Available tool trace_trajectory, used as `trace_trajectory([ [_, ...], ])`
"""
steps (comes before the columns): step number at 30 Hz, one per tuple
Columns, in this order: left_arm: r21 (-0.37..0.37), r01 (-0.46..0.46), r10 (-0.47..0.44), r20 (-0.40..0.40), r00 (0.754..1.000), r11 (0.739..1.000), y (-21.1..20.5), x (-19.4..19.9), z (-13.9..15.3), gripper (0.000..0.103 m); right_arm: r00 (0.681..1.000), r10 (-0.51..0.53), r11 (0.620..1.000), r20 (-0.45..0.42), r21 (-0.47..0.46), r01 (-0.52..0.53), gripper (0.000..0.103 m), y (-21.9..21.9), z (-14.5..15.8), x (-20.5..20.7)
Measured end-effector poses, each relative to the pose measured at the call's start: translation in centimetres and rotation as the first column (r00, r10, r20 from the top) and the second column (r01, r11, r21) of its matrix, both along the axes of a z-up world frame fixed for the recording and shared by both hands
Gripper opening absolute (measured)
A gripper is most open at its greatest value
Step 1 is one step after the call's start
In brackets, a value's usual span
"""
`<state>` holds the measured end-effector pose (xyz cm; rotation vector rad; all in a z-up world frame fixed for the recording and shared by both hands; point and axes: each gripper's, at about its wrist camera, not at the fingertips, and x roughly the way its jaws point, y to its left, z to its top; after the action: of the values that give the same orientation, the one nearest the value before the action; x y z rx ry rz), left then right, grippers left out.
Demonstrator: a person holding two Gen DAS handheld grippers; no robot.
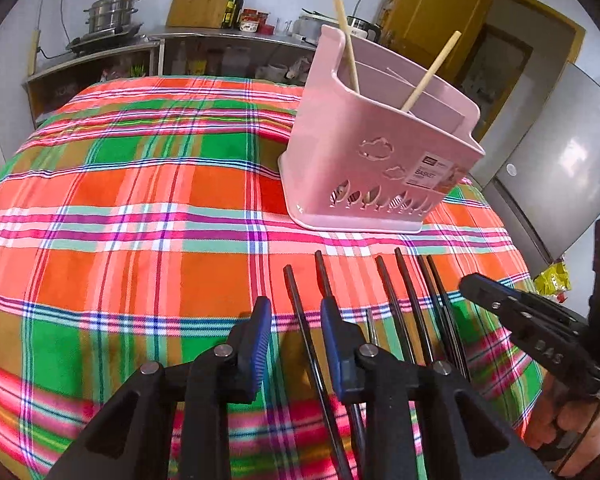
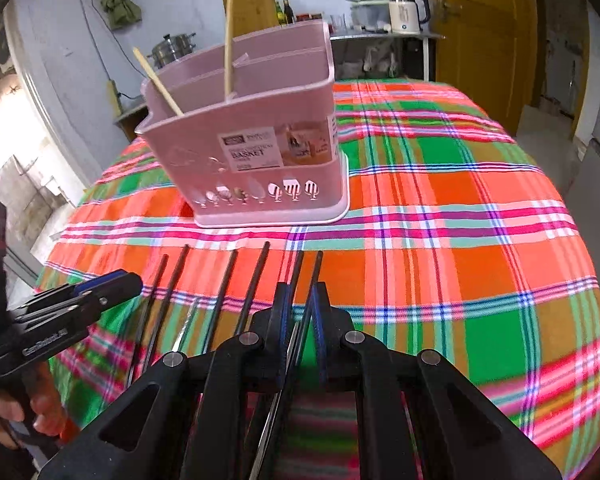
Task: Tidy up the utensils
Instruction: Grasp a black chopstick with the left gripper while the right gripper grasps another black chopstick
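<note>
A: tablecloth [image 1: 140, 200] colours?
B: plaid: orange, green, pink, white and blue stripes.
A: basket [image 1: 380, 152]?
B: pink, white label. Two pale wooden chopsticks [image 1: 346, 36] inside.
A: loose chopsticks [image 2: 252, 288]?
B: black. Fingers [image 1: 260, 340] black, blue ribbed pads.

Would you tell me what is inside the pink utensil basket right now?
Two pale wooden chopsticks lean inside the pink basket, apparently in separate compartments. Its walls hide their lower ends and anything lying low.

The black chopsticks [image 1: 404, 292] have near ends hidden beneath the hand-held gripper [image 1: 296, 332].
</note>
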<state>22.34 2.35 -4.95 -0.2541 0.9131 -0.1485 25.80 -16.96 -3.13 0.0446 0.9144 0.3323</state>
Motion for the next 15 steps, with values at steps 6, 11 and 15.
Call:
trace_trajectory([
  [6,0.006,-0.004,0.004,-0.025,1.000,1.000,0.0,0.8,-0.8,0.026,0.999,-0.013,1.000,-0.040,-0.023,0.012,0.011,0.1,-1.4,1.7],
  [11,0.032,-0.010,0.012,-0.039,0.999,0.999,-0.5,1.3,-1.4,0.026,0.998,-0.013,1.000,-0.055,-0.027,0.012,0.011,0.0,-2.0,2.0],
  [15,0.098,-0.010,0.015,-0.049,0.999,0.995,-1.3,1.9,-1.5,0.021,0.998,-0.012,0.999,-0.055,-0.049,0.009,0.011,0.3,-2.1,2.1],
])
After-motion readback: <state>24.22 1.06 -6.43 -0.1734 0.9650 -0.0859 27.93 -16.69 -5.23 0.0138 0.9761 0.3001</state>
